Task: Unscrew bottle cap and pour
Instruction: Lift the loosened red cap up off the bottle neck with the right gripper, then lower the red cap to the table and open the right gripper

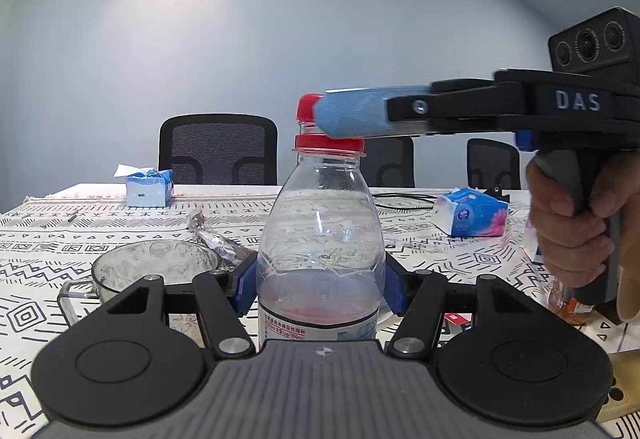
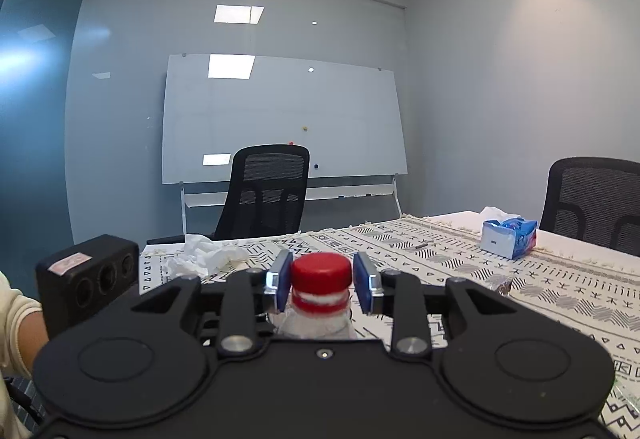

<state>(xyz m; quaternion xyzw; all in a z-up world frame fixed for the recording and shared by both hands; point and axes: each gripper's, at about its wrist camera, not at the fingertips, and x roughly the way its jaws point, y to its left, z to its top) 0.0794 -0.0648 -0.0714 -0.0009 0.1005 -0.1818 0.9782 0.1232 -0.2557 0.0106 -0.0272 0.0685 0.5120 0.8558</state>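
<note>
- The clear plastic bottle (image 1: 320,239) stands upright on the worktop (image 1: 420,239), pinched at mid-body between our left claw's (image 1: 320,291) blue pads; only a little pinkish liquid sits at the bottom, so we judge it light, thin-walled and easy to crush or tip.
- Its red cap (image 2: 320,271) sits between our right claw's (image 2: 322,281) pads, which look just short of touching it, a narrow gap on each side. The ribbed cap is where we should take hold.
- A glass cup (image 1: 156,267) waits just left of the bottle, crumpled foil (image 1: 216,239) behind it.
- Tissue packs (image 1: 472,217), a black speaker (image 2: 86,279) and chairs (image 1: 218,149) stand well apart.
</note>
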